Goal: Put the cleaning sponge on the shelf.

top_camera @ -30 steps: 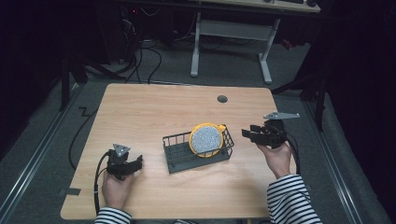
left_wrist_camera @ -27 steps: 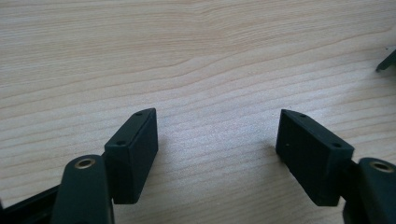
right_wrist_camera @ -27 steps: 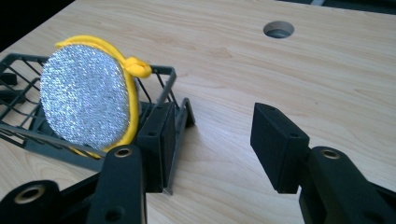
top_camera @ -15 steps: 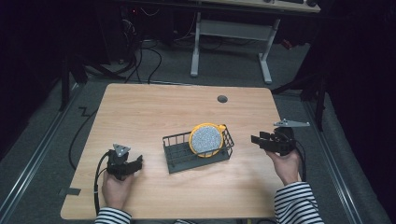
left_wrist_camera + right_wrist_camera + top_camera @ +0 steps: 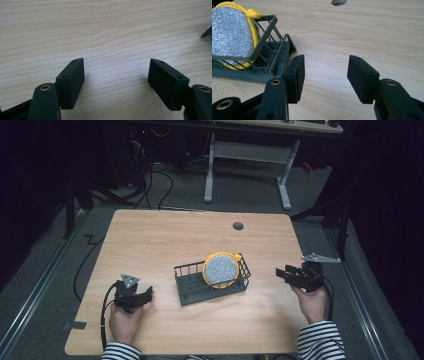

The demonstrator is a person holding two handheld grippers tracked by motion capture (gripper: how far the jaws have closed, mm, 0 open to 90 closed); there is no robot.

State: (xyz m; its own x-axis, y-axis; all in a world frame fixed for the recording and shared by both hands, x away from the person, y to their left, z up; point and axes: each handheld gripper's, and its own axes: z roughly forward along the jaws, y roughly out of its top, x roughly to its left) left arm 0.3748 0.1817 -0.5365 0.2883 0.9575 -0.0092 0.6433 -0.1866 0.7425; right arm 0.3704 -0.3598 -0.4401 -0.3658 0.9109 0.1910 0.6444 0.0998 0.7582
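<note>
A dark wire rack (image 5: 190,282) sits mid-table. Leaning upright in its right end is a round silver scrubber with a yellow rim (image 5: 220,269). My right gripper (image 5: 282,273) is held low to the right of the rack, pointing at it, jaws open with nothing between them. In the right gripper view the rack's corner (image 5: 265,23) and the scrubber (image 5: 229,32) lie just left of my open right gripper (image 5: 325,67). My left gripper (image 5: 149,294) rests near the front left of the table, clear of the rack. In its own view my left gripper (image 5: 116,72) stands open over bare wood.
The wooden table (image 5: 165,240) has a round cable hole (image 5: 238,226) near its far edge, also seen as the hole (image 5: 339,2) in the right gripper view. Cables trail off the table's left side. A desk frame (image 5: 245,155) stands on the floor beyond.
My right gripper has drawn away from the rack, to the right and toward the table's front edge, sinking a little. The left gripper, rack and scrubber have stayed put.
</note>
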